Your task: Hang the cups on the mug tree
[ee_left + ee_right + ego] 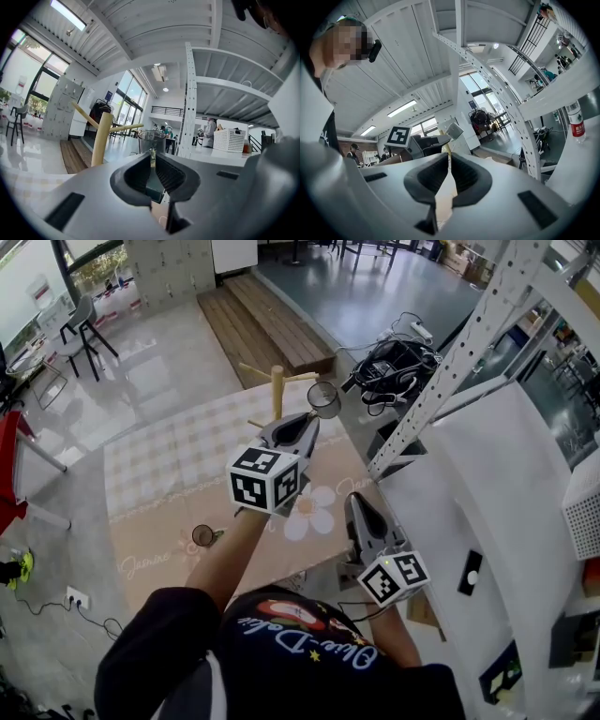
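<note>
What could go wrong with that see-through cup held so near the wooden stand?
The left gripper pinches the clear glass cup only by its thin handle, so it might swivel or slip out and drop. The cup hangs close to the pale wooden mug tree; a misjudged approach could bump a peg or tip the tree.

A clear glass cup (323, 399), pinched by its handle in the left gripper (307, 423), is held upright just beside the pale wooden mug tree (277, 388), an upright post with slanting pegs. A second cup (202, 536) sits well apart on the checked cloth (150, 474).
</note>
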`<state>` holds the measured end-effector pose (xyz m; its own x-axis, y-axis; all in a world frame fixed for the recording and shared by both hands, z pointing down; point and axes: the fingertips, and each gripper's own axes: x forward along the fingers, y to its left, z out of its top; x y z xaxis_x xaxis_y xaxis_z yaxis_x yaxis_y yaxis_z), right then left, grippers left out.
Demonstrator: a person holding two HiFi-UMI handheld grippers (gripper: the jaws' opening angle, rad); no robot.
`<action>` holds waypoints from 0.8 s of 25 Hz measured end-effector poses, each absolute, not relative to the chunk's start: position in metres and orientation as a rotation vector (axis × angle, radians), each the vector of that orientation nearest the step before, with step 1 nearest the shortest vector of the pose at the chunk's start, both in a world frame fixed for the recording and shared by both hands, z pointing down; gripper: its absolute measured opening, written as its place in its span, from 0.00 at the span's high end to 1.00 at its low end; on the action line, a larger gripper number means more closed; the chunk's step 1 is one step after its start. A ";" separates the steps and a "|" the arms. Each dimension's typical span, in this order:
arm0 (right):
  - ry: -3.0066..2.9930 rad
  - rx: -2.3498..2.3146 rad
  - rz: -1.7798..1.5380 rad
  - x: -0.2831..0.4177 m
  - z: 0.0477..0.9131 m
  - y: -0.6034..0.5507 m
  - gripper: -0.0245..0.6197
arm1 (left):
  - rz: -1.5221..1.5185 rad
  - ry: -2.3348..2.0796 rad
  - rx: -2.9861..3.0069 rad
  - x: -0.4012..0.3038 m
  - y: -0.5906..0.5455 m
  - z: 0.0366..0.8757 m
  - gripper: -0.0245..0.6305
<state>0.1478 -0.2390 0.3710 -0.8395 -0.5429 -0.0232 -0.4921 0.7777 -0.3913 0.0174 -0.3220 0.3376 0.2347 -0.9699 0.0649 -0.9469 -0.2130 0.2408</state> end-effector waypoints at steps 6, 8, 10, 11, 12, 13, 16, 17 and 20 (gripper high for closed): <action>2.837 -0.826 -0.560 0.147 0.370 -0.241 0.92 | -0.224 -1.763 2.246 0.013 -0.325 0.337 0.90; 2.836 -0.832 -0.559 0.149 0.370 -0.242 0.92 | -0.237 -1.755 2.243 0.014 -0.325 0.337 0.90; 2.833 -0.836 -0.558 0.150 0.370 -0.243 0.92 | -0.262 -1.736 2.238 0.014 -0.326 0.336 0.90; 2.834 -0.835 -0.557 0.149 0.371 -0.243 0.92 | -0.281 -1.724 2.233 0.014 -0.326 0.336 0.90; 2.836 -0.834 -0.557 0.149 0.371 -0.243 0.92 | -0.301 -1.711 2.226 0.014 -0.327 0.335 0.90; 2.837 -0.835 -0.556 0.149 0.371 -0.243 0.92 | -0.321 -1.699 2.218 0.013 -0.328 0.334 0.90; 2.831 -0.849 -0.552 0.152 0.370 -0.245 0.92 | -0.366 -1.669 2.195 0.013 -0.330 0.335 0.90; 2.829 -0.853 -0.549 0.153 0.369 -0.245 0.92 | -0.381 -1.659 2.188 0.012 -0.330 0.335 0.90; 2.828 -0.855 -0.549 0.153 0.369 -0.246 0.92 | -0.407 -1.645 2.174 0.009 -0.332 0.334 0.90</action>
<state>0.1525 -0.2464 0.3690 -0.8297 -0.5577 -0.0245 -0.5081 0.7726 -0.3808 0.0095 -0.3315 0.3342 0.2716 -0.9624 0.0000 -0.8515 -0.2403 0.4661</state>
